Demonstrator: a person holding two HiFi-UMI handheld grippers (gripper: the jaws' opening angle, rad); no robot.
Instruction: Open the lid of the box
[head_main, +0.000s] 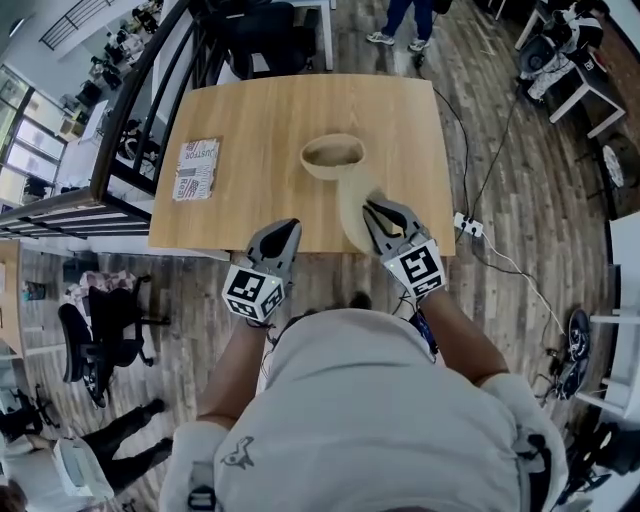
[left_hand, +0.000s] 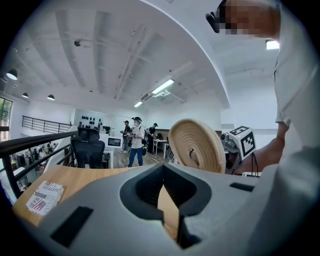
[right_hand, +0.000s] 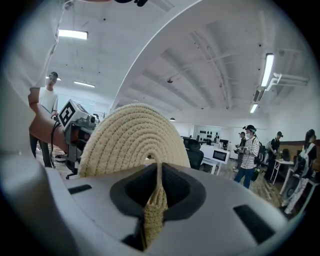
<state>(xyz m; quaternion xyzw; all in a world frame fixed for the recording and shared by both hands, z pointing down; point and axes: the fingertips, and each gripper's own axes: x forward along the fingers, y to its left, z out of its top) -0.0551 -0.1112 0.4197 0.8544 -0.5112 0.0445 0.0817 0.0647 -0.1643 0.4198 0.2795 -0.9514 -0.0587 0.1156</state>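
Pinched the woven lid (right_hand: 132, 137) by its edge in the right gripper (right_hand: 159, 200), lower centre-right of the head view, lid tilted on edge. Pressed the left gripper (left_hand: 167, 200) jaws together on nothing, lower centre. Showed the open round box (head_main: 333, 156) mid-frame on the table (head_main: 250, 120), just beyond the lid.

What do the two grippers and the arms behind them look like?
The left gripper and right gripper have grey moulded jaws, dark inside, tapering to points. Each carries a white cube with black square markers: left cube, right cube. A dark cable hangs by the right one. The person wears a pale grey short-sleeved shirt.
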